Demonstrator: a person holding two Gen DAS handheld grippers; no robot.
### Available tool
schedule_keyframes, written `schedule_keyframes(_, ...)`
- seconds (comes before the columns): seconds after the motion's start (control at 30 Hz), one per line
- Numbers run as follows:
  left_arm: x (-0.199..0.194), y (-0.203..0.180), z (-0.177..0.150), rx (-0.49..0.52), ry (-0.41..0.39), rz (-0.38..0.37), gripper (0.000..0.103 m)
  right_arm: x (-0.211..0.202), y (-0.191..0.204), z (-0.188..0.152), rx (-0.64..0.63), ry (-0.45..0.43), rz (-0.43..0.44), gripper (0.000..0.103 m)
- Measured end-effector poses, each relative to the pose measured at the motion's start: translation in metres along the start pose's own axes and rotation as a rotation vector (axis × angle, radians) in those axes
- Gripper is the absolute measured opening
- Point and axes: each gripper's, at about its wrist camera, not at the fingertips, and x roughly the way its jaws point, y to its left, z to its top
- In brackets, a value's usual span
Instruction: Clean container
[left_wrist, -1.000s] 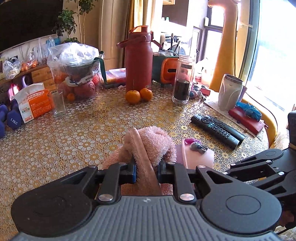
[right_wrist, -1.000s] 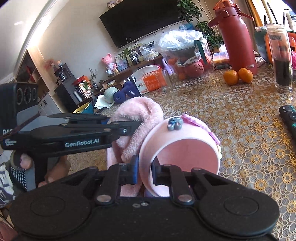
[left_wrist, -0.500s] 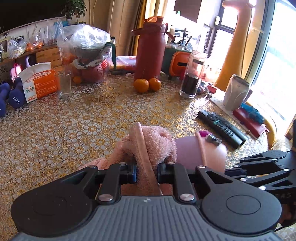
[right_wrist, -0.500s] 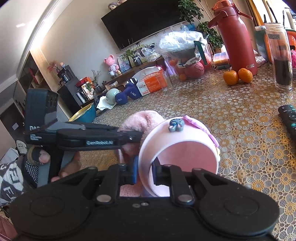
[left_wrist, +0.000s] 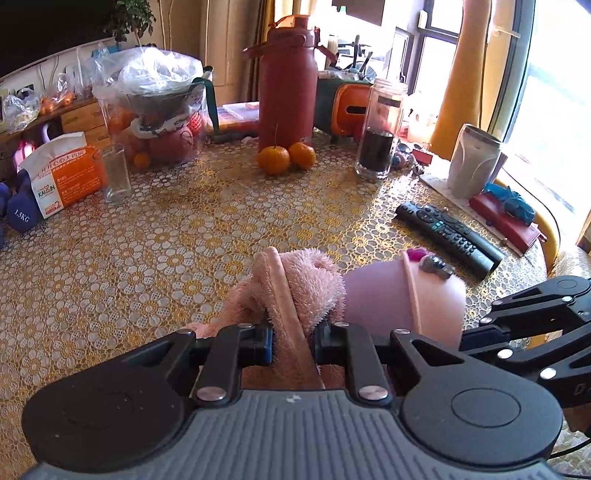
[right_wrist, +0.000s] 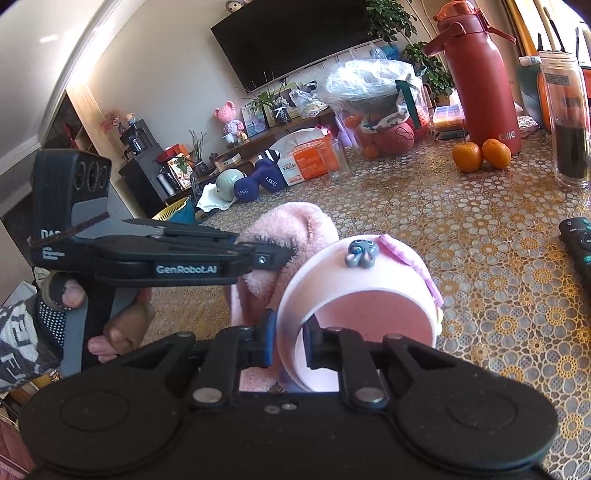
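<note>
A pink round container (right_wrist: 365, 291) lies tilted on its side above the table, its open mouth toward the right wrist camera. My right gripper (right_wrist: 290, 345) is shut on its rim, one finger inside and one outside. A small grey charm (right_wrist: 360, 254) sits on the container's outer wall. A fluffy pink cloth (left_wrist: 295, 291) is bunched against the container's left side (left_wrist: 391, 299). My left gripper (left_wrist: 293, 341) is shut on this cloth. In the right wrist view the left gripper (right_wrist: 280, 258) comes in from the left, with the cloth (right_wrist: 291, 229) at its tip.
On the gold-patterned table (left_wrist: 147, 258) stand a red flask (left_wrist: 286, 85), two oranges (left_wrist: 286, 158), a glass jar (left_wrist: 382, 136), a drinking glass (left_wrist: 116, 173), an orange-white bag (left_wrist: 62, 173) and two remotes (left_wrist: 448, 232). A person's hand (right_wrist: 122, 325) holds the left gripper.
Both grippers lifted the cloth and the container higher off the table and tilted the container further. Their grips stayed the same.
</note>
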Motion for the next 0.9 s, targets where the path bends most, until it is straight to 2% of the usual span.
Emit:
schedule_keyframes(0.1,0.01,0.006,-0.009,-0.003,0.039,0.013,0.018,-0.001,-0.007,0.003,0.043,-0.008,0.01,0.014)
schedule_keyframes(0.17,0.006,0.008,-0.014,-0.016,0.037,0.006,0.018,-0.003,-0.014,0.005,0.087,-0.02,0.018,0.015)
schedule_keyframes(0.33,-0.032,0.001,-0.022,-0.015,-0.028,-0.049,0.018,-0.006,-0.026,0.01,0.188,-0.052,0.028,0.015)
schedule_keyframes(0.5,-0.055,-0.018,-0.034,0.004,-0.033,-0.109,0.018,-0.005,-0.03,0.012,0.238,-0.065,0.022,0.015)
schedule_keyframes(0.63,-0.05,-0.034,-0.037,0.032,-0.022,-0.141,0.018,-0.004,-0.03,0.011,0.264,-0.067,0.025,0.014)
schedule_keyframes(0.9,-0.029,-0.029,-0.029,0.031,-0.015,-0.111,0.018,-0.001,-0.033,0.012,0.308,-0.075,0.03,0.013)
